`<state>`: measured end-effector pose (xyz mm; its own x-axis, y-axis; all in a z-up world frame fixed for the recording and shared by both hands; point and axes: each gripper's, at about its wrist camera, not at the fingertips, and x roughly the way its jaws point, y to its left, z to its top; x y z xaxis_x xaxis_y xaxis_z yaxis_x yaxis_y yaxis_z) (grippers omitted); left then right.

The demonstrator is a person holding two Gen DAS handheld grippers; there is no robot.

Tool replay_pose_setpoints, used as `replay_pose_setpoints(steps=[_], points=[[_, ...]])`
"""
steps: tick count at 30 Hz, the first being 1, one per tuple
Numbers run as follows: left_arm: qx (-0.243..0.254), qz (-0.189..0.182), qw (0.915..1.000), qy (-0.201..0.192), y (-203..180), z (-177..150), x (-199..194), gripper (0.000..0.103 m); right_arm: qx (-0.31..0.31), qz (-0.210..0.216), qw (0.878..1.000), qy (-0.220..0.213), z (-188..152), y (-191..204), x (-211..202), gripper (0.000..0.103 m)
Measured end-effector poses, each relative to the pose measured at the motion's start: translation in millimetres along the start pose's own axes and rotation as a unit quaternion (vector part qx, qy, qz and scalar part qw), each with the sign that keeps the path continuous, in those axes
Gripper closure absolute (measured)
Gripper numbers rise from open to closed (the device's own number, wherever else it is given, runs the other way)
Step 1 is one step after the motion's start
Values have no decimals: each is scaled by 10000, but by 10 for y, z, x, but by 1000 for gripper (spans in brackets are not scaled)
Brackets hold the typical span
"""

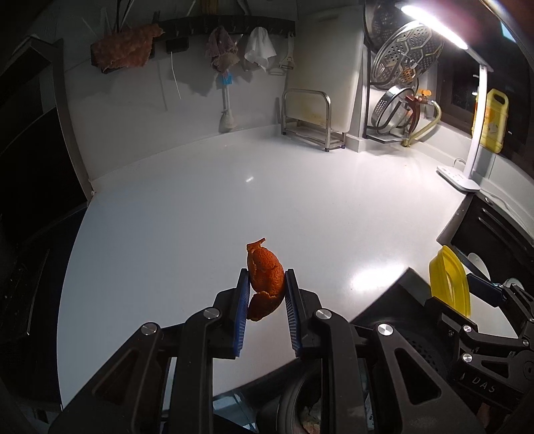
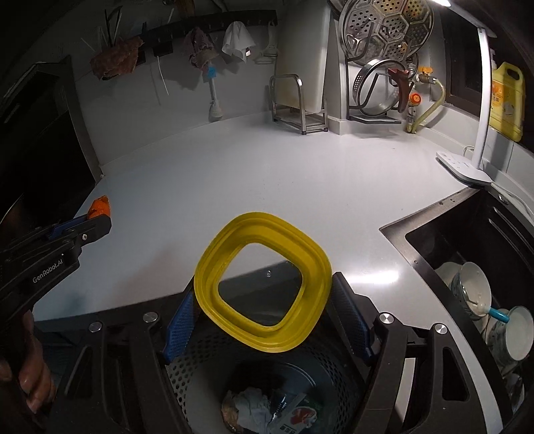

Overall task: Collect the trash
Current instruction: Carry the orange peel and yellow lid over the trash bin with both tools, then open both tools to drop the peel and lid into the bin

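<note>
A curled piece of orange peel (image 1: pixel 265 277) is pinched between the blue pads of my left gripper (image 1: pixel 266 275), which is shut on it above the white counter (image 1: pixel 233 200). From the right wrist view the same left gripper (image 2: pixel 98 222) reaches in from the left with the peel (image 2: pixel 100 205) at its tip. My right gripper (image 2: pixel 263 293) is shut on a yellow ring-shaped lid (image 2: pixel 210 267), held tilted over a dark perforated bin (image 2: pixel 267 354). Crumpled paper and wrappers (image 2: pixel 267 410) lie inside the bin. In the left wrist view the yellow lid (image 1: pixel 449 280) stands at the far right.
A dark sink (image 2: pixel 434 240) at the right holds bowls (image 2: pixel 474 287). At the back stand a metal rack (image 2: pixel 293 103), steamer trays (image 2: pixel 383 30), a lamp base (image 2: pixel 464 167) and a yellow bottle (image 2: pixel 505 100). Cloths hang on the wall rail. A hand (image 2: pixel 30 384) grips the left gripper's handle.
</note>
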<state>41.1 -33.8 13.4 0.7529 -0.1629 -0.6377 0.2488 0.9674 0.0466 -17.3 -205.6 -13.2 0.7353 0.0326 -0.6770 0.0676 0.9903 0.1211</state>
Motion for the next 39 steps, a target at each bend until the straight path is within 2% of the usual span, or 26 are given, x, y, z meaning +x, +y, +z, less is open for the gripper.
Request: replay_pose_setpoints(steps=[7,15,24,39], points=[[53,-227,9997,112,-92,-456,-296,82,32,-321,9995,-48,-610,19,-389,30],[58,-454,9986,265,-249,-823,-408,82,413,-279,9988,24,-1038,-83,-571,30],[88,-557,9971,507,-366,-1066,-386,81,402,-277,9987,108,-1183,-68,-601,30],[59,-587,9957,716,-387,-1183,-284,77,318,-224,9988,304,-1271,-61,-431,30]])
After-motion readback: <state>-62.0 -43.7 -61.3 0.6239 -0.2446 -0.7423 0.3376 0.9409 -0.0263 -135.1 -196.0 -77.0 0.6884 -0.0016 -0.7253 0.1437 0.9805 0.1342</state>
